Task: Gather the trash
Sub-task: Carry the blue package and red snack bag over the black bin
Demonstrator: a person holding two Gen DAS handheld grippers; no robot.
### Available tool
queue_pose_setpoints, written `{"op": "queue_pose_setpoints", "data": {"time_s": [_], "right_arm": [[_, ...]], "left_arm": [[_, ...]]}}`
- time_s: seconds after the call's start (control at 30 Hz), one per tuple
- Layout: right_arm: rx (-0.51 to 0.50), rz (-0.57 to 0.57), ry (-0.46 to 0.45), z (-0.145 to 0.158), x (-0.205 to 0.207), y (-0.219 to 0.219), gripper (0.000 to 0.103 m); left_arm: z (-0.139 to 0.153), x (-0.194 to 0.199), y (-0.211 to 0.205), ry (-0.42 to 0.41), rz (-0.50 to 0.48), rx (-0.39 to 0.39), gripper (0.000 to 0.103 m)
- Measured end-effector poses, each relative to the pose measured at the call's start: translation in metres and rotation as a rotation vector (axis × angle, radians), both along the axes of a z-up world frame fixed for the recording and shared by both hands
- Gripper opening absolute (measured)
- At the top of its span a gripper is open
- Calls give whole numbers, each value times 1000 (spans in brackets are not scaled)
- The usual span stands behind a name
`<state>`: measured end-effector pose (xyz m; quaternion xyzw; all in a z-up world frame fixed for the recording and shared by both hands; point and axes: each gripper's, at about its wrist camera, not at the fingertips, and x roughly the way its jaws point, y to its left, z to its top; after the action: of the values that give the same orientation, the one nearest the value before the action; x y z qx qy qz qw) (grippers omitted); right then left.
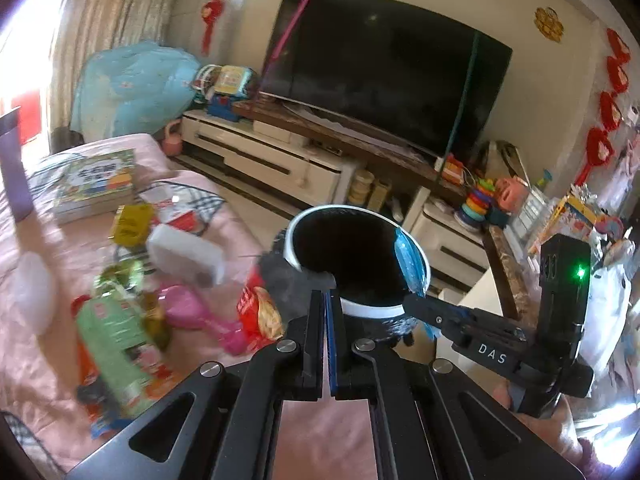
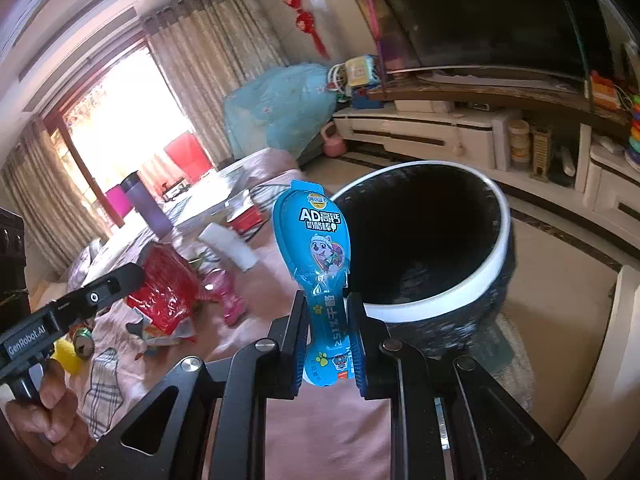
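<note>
A: Two tools are in view. What does the right tool (image 2: pixel 325 320) have?

B: A blue wrapper (image 2: pixel 318 248), glossy plastic, spoon-shaped, with a cartoon puppy and white lettering. The pads are nearly together, pinching its narrow lower end, and it stands upright just in front of the bin (image 2: pixel 432 240).

A: Describe the bin.

B: Round, with a smooth white rim, a dark speckled outside and a black inside. It stands on the floor beside the bed (image 2: pixel 328 432).

A: And the left tool (image 1: pixel 329 312)?

B: Fully closed, with nothing between its fingers, its tips at the bin's near rim.

A: What else is around?

B: On the pink bed cover lie a crinkled red bag (image 2: pixel 164 292), a pink plastic toy (image 1: pixel 200 316) and a green packet (image 1: pixel 116 344), blurred.
</note>
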<state>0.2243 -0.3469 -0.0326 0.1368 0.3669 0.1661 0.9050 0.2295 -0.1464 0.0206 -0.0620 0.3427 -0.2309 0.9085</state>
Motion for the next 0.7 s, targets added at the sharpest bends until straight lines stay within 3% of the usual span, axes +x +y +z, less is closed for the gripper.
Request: {"op": "queue_pose_setpoints", "data": {"time_s": [0.33,0.53,0.57,0.63,0.67,0.7], "right_arm": [[-12,-48,3,0,22,-31,19],[13,-58,9,-7,23,-35,19],[15,-57,12,-8,21,-35,19],[19,-54,16,-9,19,-36,19],[20,-53,16,-9,17,-36,19],[20,-53,16,-9,15,-36,19]], "left_arm": [[-13,45,-34,14,-41,20,0],[-23,41,-33,64,-65,22,4],[-25,39,-29,77,-69,27,9],[-27,35,-22,99,-62,30,32],[-30,32,-17,107,-50,30,51],[-30,27,-15,105,-43,28,58]]}}
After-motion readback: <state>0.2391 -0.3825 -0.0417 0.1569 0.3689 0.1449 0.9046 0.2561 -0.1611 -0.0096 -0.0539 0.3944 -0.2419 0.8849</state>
